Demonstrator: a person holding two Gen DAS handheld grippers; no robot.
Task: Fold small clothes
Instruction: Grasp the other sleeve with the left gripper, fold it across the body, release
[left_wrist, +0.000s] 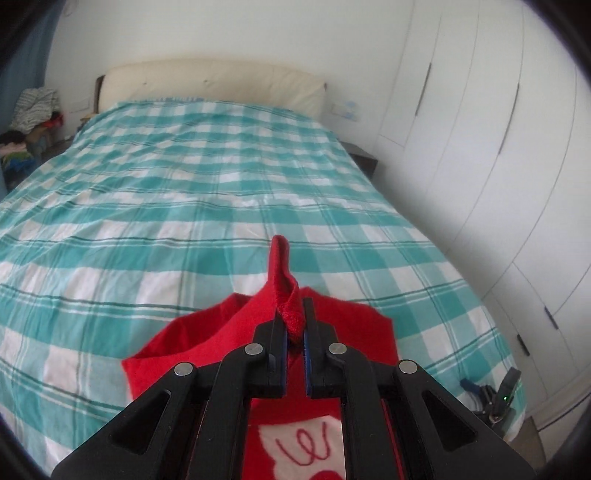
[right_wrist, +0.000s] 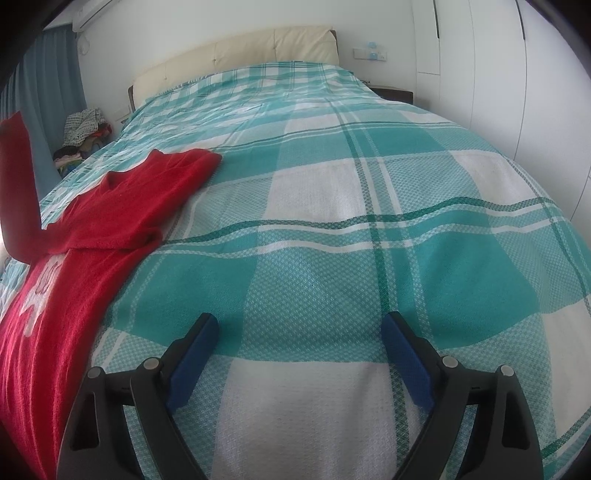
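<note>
A red knitted sweater (right_wrist: 122, 206) with a white motif lies on the left of the teal-and-white checked bed cover (right_wrist: 332, 184). One sleeve is folded across its body. In the left wrist view my left gripper (left_wrist: 294, 314) is shut on a fold of the red sweater (left_wrist: 177, 350), and a strip of red fabric sticks up past its fingertips. That held part rises off the bed at the left edge of the right wrist view. My right gripper (right_wrist: 299, 325) hovers open over bare bed cover to the right of the sweater, with nothing between its blue pads (right_wrist: 192, 362).
The cream headboard (left_wrist: 207, 79) stands at the far end of the bed. White wardrobe doors (left_wrist: 498, 147) line the right side, with a dark nightstand (left_wrist: 364, 158) beside them. A heap of clothes (left_wrist: 33, 110) sits at the far left. A black device with a green light (left_wrist: 498, 397) lies at the bed's right edge.
</note>
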